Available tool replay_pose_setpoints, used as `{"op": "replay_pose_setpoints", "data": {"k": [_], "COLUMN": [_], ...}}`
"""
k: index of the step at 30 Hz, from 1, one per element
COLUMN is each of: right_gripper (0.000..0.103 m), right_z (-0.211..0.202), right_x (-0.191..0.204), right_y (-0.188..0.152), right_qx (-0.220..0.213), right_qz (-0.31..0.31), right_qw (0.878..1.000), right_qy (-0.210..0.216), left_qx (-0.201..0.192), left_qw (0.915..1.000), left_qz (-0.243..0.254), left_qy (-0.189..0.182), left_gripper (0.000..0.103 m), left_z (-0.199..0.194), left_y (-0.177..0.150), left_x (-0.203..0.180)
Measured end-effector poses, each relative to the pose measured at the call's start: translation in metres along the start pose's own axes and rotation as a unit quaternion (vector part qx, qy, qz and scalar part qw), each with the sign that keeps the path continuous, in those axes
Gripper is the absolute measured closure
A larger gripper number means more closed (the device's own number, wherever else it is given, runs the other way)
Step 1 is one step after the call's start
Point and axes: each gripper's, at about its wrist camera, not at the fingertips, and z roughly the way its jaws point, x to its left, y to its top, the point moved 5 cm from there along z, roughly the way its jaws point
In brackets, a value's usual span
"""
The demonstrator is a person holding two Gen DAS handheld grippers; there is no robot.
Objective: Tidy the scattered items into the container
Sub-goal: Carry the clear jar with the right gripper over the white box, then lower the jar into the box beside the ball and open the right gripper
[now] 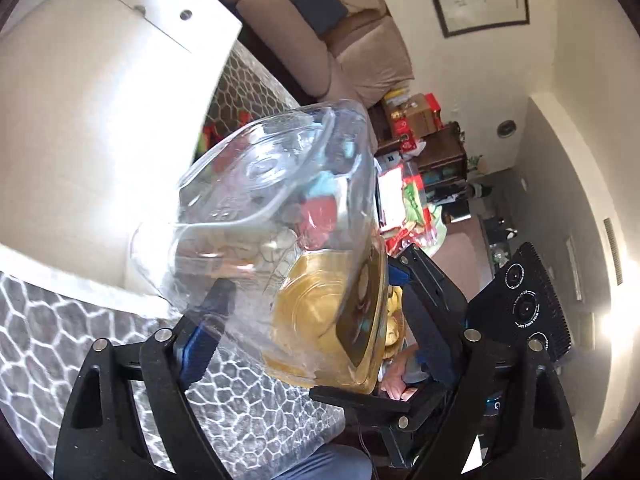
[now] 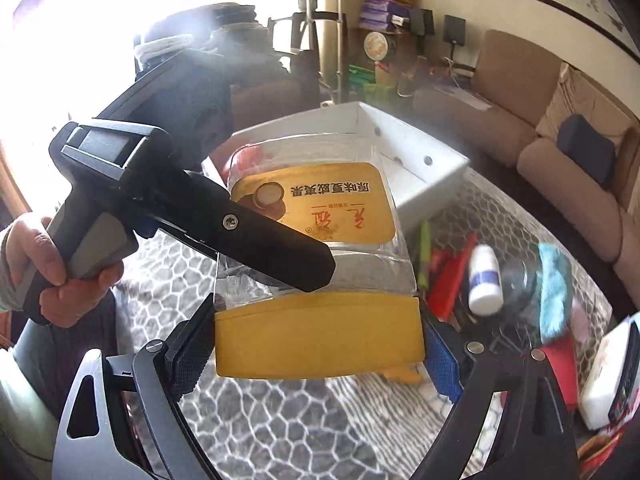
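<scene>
A clear plastic jar (image 1: 276,216) with a gold label and a gold lid (image 2: 320,334) is held in the air between both grippers. My left gripper (image 1: 312,300) is shut on the jar's clear body. My right gripper (image 2: 320,344) is shut on the gold lid. The left gripper's finger (image 2: 272,236) crosses in front of the jar in the right wrist view. A white open box (image 2: 424,168) stands on the table behind the jar; it also shows in the left wrist view (image 1: 100,128). Scattered items lie at right: a white bottle (image 2: 485,280), a red flat item (image 2: 454,276), a green pen (image 2: 424,250), a teal cloth (image 2: 554,292).
The table has a grey honeycomb-pattern cloth (image 2: 304,420). A white block (image 2: 608,376) lies at the right edge. A beige sofa (image 2: 560,128) and a cluttered shelf (image 2: 384,60) stand behind the table. The person's hand (image 2: 48,264) holds the left gripper's handle.
</scene>
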Motion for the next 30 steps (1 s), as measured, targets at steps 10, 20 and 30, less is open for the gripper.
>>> {"op": "replay_pose_setpoints", "data": {"k": [10,20,30], "right_gripper": [0.011,0.012,0.008], "right_z": [0.13,0.203,0.235], "right_x": [0.021,-0.009,-0.003], "right_y": [0.078,0.049,0.045], "right_qx": [0.056,0.148,0.252], "right_qz": [-0.044,-0.032,-0.046], "right_qw": [0.997,0.987,0.962], "right_qy": [0.041,0.055,0.092], "left_qx": [-0.027,-0.051,-0.06], "left_qw": [0.9957,0.9926,0.9929], "left_qz": [-0.034,-0.015,-0.02], "left_qy": [0.081,0.109,0.101], "left_gripper": [0.013,0.006,0.005], "left_z": [-0.06,-0.088,-0.101], "left_y": [0.063,0.069,0.073], "left_x": [0.091,0.1,0.102]}}
